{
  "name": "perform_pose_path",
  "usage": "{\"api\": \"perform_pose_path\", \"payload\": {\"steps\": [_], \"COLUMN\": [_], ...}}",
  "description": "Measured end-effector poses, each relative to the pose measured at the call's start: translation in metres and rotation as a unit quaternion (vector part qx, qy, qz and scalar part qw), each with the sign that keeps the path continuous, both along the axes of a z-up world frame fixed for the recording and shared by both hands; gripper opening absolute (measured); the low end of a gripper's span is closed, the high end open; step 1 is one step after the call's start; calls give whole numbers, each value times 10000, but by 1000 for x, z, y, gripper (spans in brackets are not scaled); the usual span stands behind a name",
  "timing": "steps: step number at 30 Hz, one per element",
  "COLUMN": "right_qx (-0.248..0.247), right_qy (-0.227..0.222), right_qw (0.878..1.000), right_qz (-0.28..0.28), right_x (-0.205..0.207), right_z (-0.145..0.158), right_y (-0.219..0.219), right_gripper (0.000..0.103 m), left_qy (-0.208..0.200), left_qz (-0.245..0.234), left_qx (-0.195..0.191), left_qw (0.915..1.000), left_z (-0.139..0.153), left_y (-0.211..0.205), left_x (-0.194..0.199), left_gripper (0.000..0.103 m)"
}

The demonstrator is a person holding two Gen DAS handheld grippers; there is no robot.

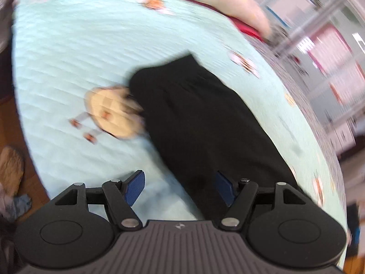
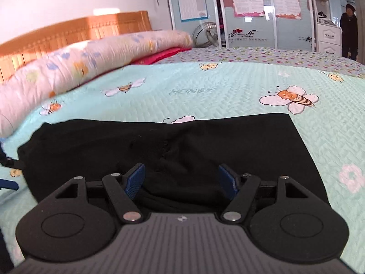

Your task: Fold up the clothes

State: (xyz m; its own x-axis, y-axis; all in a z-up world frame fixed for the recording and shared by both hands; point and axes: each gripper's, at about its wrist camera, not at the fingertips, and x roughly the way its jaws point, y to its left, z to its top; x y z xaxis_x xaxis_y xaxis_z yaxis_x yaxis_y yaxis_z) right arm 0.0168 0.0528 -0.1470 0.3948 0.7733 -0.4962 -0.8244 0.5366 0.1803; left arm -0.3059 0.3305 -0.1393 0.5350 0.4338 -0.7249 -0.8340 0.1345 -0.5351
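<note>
One bed (image 2: 228,86) fills both views because we need its flat quilt to fold on, so the black garment (image 2: 173,146) lies spread across mid-frame, and we hold both the left gripper (image 1: 180,188) and right gripper (image 2: 181,182) low over its near edge, jaws apart, pinching nothing.

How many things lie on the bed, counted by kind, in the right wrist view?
Black garment, spread flat on the bedspread: 1
Long floral quilt roll, along the headboard side: 1
Red cloth, partly under that roll: 1
Total: 3
</note>
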Motion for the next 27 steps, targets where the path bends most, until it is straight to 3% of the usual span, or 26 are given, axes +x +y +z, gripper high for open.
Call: {"api": "perform_pose_path", "payload": {"steps": [6,12,17,22,25,26,27], "right_qx": [37,39,148,171,-277,-522,-766], "right_qy": [158,230,318,-50,-16,56,127], "right_qw": [9996,9989,9989,9998,9995,9985,9968], "right_qz": [-246,-395,-313,-123,-126,-160,-194], "right_x": [0,2,-1,7,27,36,44], "right_z": [7,8,10,17,5,-3,-11], "right_y": [-31,-37,-30,25,80,99,117], "right_gripper": [71,71,71,71,69,65,51], "left_qy": [-582,-810,-853,-759,-717,-700,-683], "left_qz": [551,641,592,556,544,535,518], "left_qx": [-402,-374,-277,-215,-189,-177,-158], "left_qw": [9960,9940,9942,9953,9958,9960,9962], "left_z": [-8,-11,-14,-15,-15,-15,-15], "left_y": [31,46,55,59,61,62,62], "left_x": [-15,-9,1,10,12,13,14], "left_gripper": [72,85,87,90,91,91,91]}}
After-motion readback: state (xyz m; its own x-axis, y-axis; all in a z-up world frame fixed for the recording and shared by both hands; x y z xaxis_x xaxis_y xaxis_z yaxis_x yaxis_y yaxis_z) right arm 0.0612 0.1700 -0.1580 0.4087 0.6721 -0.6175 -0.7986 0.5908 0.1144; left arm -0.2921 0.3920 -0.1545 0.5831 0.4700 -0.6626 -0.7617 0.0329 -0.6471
